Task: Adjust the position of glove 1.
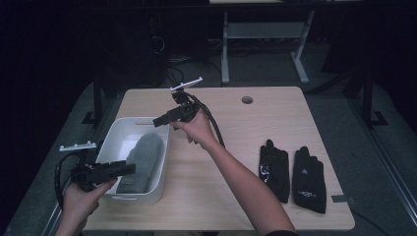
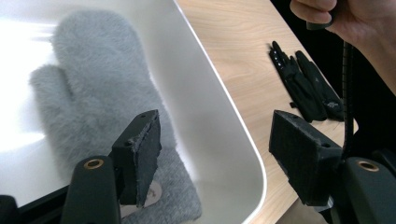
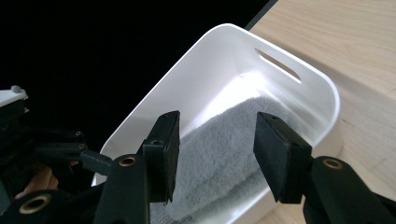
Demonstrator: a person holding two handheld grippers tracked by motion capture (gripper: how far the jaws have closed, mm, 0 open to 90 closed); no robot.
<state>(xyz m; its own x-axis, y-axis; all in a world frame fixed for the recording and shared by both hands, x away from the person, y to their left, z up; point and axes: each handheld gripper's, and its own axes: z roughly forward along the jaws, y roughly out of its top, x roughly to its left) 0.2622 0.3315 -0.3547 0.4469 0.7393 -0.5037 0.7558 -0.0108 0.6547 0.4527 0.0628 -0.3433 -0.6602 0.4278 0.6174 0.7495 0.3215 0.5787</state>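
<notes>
The left gripper (image 1: 129,168), jaws wide and empty, hovers at the lower-left bin (image 1: 112,139) rim over the grey mitten (image 1: 142,160), while the right gripper (image 1: 158,121), also wide, hangs above the far rim.

A pair of black gloves (image 1: 292,172) lay flat side by side on the wooden table (image 1: 221,196), fingers pointing away, well apart from everything else. Near the far edge sat a round cable hole (image 1: 247,100). Behind stood a grey desk frame (image 1: 265,37).
</notes>
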